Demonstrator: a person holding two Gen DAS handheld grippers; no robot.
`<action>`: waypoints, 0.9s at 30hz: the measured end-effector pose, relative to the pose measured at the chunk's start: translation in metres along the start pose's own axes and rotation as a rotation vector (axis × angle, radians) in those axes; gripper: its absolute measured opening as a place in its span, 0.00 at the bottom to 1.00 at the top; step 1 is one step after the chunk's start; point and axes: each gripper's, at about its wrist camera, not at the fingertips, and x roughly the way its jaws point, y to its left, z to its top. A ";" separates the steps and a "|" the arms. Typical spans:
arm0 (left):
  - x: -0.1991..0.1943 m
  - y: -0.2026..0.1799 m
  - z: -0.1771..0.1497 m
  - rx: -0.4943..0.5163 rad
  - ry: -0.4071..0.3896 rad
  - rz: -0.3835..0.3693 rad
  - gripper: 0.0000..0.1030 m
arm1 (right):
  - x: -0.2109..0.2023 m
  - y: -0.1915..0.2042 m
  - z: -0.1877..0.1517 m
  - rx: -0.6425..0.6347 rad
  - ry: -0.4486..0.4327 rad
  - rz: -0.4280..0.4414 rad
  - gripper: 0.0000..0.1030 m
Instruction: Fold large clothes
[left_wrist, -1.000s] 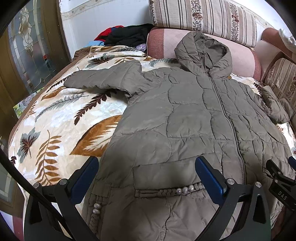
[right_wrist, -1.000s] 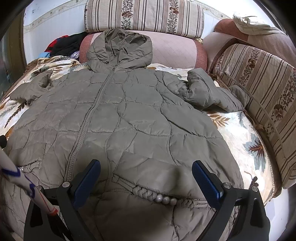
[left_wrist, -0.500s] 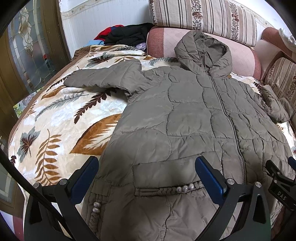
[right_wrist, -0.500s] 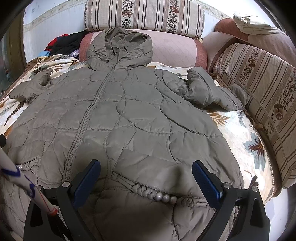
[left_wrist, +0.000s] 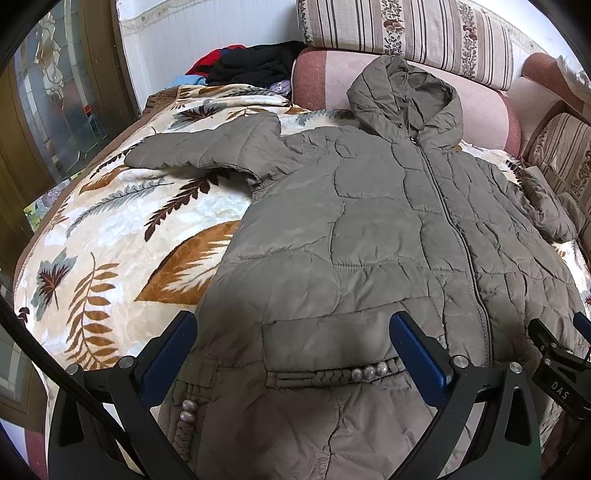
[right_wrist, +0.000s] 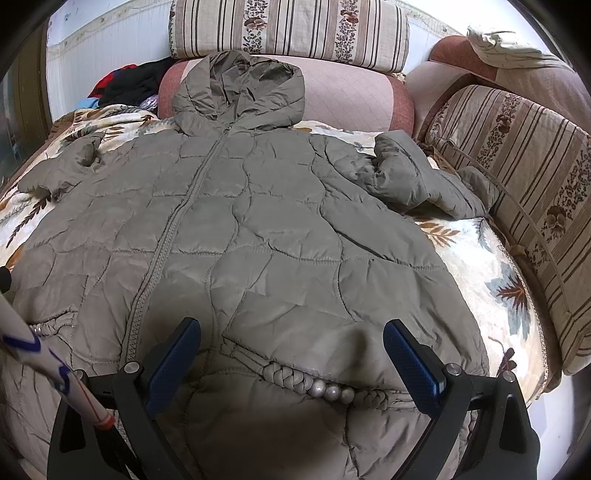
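Left wrist: coat (left_wrist: 369, 229) flat on blanket (left_wrist: 110, 236), zipped, sleeves out — nothing folded yet | left gripper (left_wrist: 291, 354) and right gripper (right_wrist: 291, 354) both spread wide, empty, near hem — all folds left

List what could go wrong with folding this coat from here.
1. The puffy quilted coat may spring back open after a fold.
2. Its far sleeve lies bunched against the striped cushion and could snag.
3. Both tongs, left and right, gape over bead-trimmed pockets; beads could catch.
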 end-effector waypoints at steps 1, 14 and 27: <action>0.001 0.000 0.000 0.001 0.002 0.002 1.00 | 0.001 0.000 0.000 0.000 0.001 -0.001 0.98; 0.017 0.001 0.000 -0.003 0.038 0.013 1.00 | 0.012 0.001 -0.001 0.002 0.018 0.007 0.98; 0.021 0.068 0.050 -0.119 -0.012 0.042 1.00 | 0.016 -0.001 0.007 0.002 0.009 0.014 0.98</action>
